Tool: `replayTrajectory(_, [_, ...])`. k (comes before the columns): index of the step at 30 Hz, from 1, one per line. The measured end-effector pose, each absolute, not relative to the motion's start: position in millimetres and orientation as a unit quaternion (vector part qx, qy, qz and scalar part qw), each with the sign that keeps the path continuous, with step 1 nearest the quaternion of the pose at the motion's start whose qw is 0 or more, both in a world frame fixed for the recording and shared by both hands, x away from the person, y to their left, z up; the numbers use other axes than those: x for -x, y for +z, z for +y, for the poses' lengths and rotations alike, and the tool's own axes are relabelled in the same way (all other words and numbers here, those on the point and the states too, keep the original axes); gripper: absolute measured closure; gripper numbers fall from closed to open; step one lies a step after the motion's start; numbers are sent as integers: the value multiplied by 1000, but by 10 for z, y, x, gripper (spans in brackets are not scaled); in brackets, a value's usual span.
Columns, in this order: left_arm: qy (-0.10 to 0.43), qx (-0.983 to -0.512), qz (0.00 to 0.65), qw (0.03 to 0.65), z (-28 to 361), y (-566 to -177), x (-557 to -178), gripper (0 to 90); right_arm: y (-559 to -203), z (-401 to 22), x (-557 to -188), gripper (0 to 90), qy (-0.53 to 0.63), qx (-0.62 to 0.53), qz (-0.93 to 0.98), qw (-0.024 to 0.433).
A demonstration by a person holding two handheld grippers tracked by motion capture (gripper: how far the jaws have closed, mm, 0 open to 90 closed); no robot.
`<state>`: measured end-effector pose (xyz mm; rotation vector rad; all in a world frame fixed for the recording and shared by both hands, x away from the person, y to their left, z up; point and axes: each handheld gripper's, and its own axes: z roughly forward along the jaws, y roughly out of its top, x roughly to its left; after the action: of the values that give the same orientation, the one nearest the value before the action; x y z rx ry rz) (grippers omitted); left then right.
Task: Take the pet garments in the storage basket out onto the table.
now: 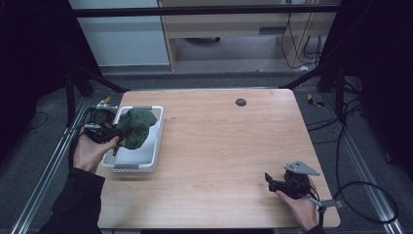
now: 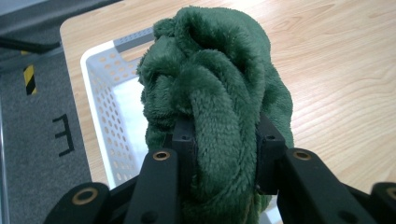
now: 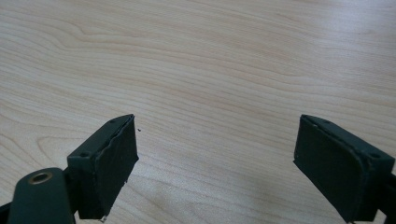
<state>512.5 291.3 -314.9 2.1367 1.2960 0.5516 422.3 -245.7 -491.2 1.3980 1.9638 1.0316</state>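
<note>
A dark green plush cloth (image 1: 135,127) hangs bunched over the white perforated basket (image 1: 155,146) at the table's left side. My left gripper (image 1: 113,136) is shut on the cloth, coming in from the basket's left. In the left gripper view both black jaws pinch a thick fold of the green cloth (image 2: 215,88) above the basket (image 2: 100,93). My right gripper (image 1: 271,181) rests near the table's front right corner, held by a hand. In the right gripper view that gripper (image 3: 217,158) stands open with bare wood between its pads.
The wooden table (image 1: 224,141) has a small black round mark (image 1: 240,102) near its far edge. Cables lie on the floor to the right (image 1: 360,190). Black frame legs stand at both far corners.
</note>
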Motion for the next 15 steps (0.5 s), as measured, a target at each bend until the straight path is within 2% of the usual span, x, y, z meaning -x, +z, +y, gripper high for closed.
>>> replayTrajectory(15, [197,-831,425,300,2542,-2974,-4921,677,-4909,-2467,-4226,134,380,-513,724,262])
